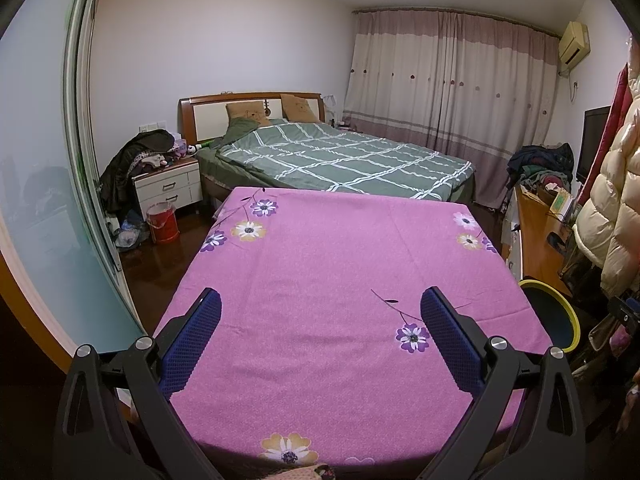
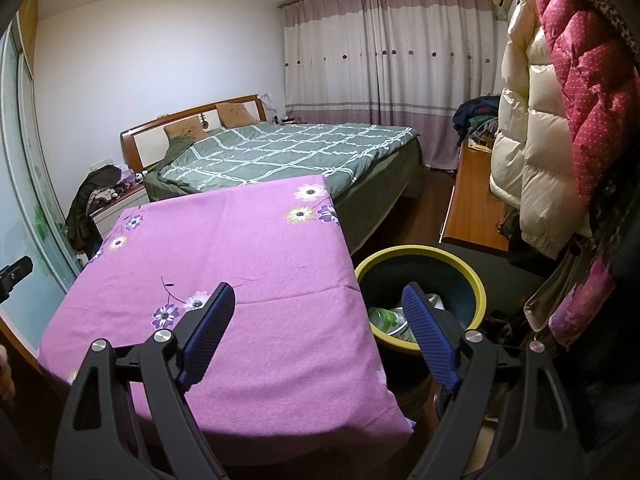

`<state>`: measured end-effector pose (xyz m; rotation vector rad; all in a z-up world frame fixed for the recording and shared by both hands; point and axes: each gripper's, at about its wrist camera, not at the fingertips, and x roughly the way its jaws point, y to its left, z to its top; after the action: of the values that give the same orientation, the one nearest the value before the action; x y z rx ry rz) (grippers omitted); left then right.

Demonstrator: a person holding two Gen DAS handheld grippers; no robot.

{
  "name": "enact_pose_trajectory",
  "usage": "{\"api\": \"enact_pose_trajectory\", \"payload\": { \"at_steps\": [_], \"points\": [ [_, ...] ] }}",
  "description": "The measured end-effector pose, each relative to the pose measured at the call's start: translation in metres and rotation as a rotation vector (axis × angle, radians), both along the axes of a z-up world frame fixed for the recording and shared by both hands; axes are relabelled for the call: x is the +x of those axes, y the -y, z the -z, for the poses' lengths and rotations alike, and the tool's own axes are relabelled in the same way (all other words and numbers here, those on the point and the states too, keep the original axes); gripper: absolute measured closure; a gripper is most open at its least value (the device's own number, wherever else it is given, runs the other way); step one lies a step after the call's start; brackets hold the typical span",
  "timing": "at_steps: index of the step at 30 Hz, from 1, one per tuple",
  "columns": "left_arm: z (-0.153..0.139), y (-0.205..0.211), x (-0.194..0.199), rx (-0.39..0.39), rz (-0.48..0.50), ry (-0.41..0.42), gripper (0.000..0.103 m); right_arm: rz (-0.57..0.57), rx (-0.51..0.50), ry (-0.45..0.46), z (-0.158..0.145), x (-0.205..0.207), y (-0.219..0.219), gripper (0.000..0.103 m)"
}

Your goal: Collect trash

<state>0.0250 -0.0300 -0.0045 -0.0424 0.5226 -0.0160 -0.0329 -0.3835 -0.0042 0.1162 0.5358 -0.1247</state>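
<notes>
Trash [image 2: 390, 320] in bin [image 2: 478, 280], seemingly below spread right tongs [image 2: 318, 300].

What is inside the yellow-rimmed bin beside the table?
In the right wrist view, the bin holds a green-and-white bottle or wrapper and some crumpled pale material. The right tongs and the table's pink cloth cover the rest.

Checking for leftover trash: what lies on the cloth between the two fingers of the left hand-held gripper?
Nothing: between the left hand-held gripper's fingers the pink floral cloth is bare, seen in the left wrist view.
</notes>
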Motion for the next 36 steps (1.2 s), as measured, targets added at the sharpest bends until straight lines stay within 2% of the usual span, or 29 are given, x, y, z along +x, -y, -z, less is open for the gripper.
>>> {"api": "enact_pose_trajectory", "payload": {
  "at_steps": [36],
  "points": [
    [0.0096,0.009,0.0044,0.013,0.007,-0.02,0.005,-0.007,0.008,-0.011,0.0042,0.0043,-0.002,0.022]
  ]
}}
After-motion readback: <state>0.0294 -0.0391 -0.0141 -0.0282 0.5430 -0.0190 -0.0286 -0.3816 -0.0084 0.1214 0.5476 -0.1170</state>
